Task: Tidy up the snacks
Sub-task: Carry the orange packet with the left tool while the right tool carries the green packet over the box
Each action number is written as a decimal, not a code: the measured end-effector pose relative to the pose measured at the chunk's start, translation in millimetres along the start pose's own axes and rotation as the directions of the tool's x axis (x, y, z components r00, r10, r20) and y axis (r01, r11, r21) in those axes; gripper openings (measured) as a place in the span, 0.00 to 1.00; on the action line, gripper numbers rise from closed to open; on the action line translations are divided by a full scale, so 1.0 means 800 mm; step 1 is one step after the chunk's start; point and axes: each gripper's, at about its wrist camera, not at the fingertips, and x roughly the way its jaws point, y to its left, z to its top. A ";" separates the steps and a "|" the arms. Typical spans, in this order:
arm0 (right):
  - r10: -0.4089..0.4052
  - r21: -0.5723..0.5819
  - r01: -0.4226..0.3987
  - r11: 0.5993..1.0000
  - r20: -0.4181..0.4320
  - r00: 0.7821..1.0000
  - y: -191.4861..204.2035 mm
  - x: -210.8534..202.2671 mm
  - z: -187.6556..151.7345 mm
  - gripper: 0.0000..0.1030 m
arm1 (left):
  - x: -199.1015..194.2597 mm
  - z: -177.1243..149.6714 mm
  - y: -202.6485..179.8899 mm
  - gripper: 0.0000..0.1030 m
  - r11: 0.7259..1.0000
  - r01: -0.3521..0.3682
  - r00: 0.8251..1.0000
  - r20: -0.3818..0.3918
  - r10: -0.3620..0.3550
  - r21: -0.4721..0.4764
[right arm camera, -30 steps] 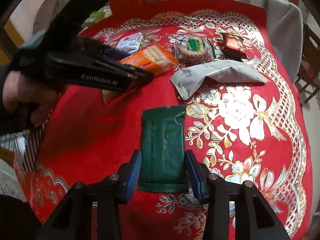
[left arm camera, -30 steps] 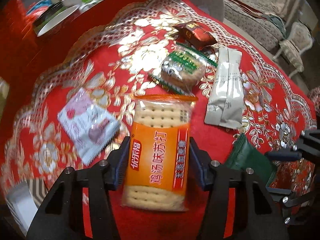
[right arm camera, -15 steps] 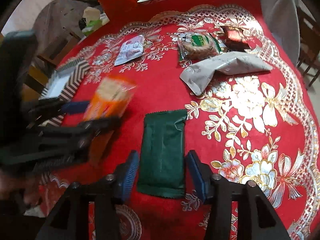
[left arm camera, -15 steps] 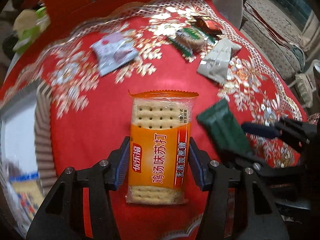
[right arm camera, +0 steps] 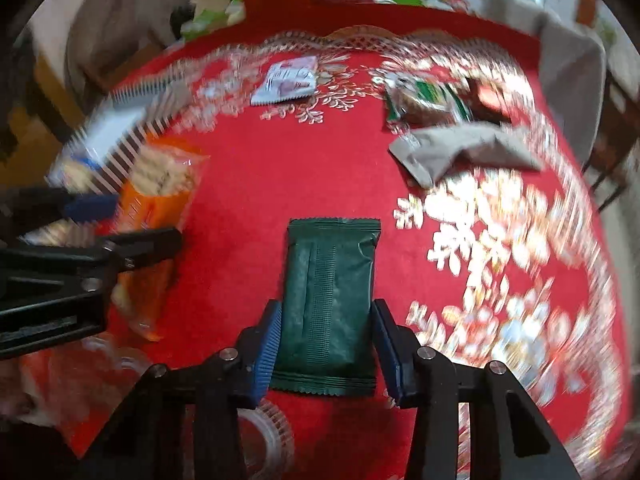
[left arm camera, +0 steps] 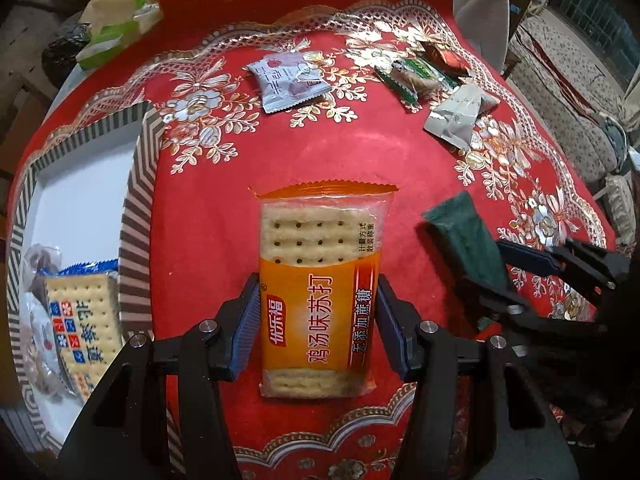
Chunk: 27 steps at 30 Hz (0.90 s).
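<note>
My left gripper point(left arm camera: 316, 320) is shut on an orange soda-cracker packet point(left arm camera: 320, 264), held above the red tablecloth just right of the striped-rim white tray point(left arm camera: 136, 200). The right wrist view shows that packet point(right arm camera: 160, 184) and the left gripper point(right arm camera: 132, 220) in front of the tray point(right arm camera: 132, 136). A dark green packet point(right arm camera: 330, 300) lies lengthwise between the pads of my right gripper point(right arm camera: 328, 344), whose jaws are closing and touch its two long edges. From the left wrist, the green packet point(left arm camera: 464, 240) tilts up in the right gripper point(left arm camera: 500, 276).
A blue cracker packet point(left arm camera: 80, 320) lies in the tray. Farther back lie a white-pink packet point(left arm camera: 286, 80), a green biscuit packet point(left arm camera: 416, 76), a dark red packet point(left arm camera: 444, 58) and a folded grey packet point(left arm camera: 460, 116). A covered chair point(left arm camera: 480, 4) stands behind the table.
My left gripper has carried the orange packet leftward, and the tray has come into its view. The right gripper shifted slightly with the green packet between its pads.
</note>
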 end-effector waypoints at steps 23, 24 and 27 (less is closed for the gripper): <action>0.090 0.154 -0.102 0.983 0.083 0.992 -0.029 -0.062 -0.038 0.42 | 0.009 -0.006 -0.004 0.68 0.999 0.045 0.999 0.014 -0.045 -0.003; 0.092 0.155 -0.105 0.982 0.086 0.992 -0.029 -0.062 -0.039 0.42 | 0.011 -0.007 -0.011 0.68 0.999 0.022 1.000 0.012 -0.022 0.026; 0.095 0.154 -0.108 0.982 0.087 0.992 -0.027 -0.061 -0.040 0.42 | 0.029 -0.008 -0.016 0.68 0.999 -0.036 0.999 -0.039 0.038 0.031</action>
